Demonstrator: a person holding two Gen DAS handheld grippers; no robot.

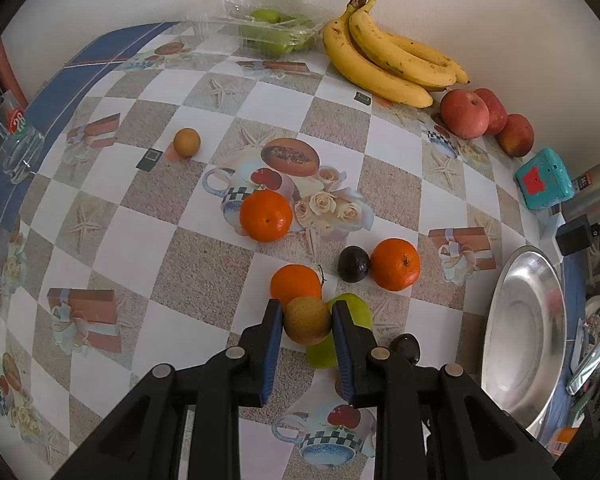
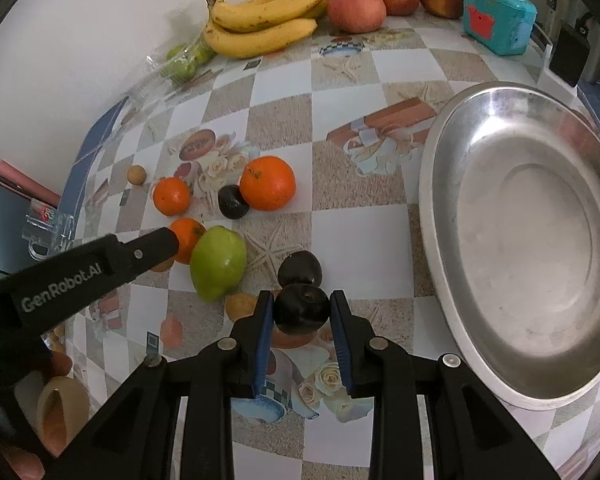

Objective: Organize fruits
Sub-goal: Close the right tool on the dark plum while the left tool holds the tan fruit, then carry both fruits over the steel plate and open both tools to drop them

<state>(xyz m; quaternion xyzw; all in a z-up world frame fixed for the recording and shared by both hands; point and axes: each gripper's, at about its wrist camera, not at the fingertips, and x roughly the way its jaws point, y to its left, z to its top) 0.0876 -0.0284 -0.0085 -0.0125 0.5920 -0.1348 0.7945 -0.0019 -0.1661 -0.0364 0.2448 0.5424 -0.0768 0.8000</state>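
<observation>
My left gripper (image 1: 306,314) is shut on a small round brown fruit (image 1: 307,320), held just above the table. Behind it lie an orange (image 1: 296,284) and a green pear-like fruit (image 1: 354,306). My right gripper (image 2: 301,306) is shut on a dark plum (image 2: 301,310), both blue pads pressing its sides. A second dark plum (image 2: 300,269) sits just beyond it. The green fruit (image 2: 218,262) lies to the left. Past it, one black finger (image 2: 156,246) of the left gripper reaches in front of an orange (image 2: 188,236).
A steel dish (image 2: 520,240) stands on the right with nothing in it. Two more oranges (image 1: 265,216) (image 1: 395,264), a third plum (image 1: 353,265) and another small brown fruit (image 1: 187,142) lie mid-table. Bananas (image 1: 388,60), apples (image 1: 464,114), a teal box (image 1: 544,180) and a clear box of green fruit (image 1: 276,28) line the wall.
</observation>
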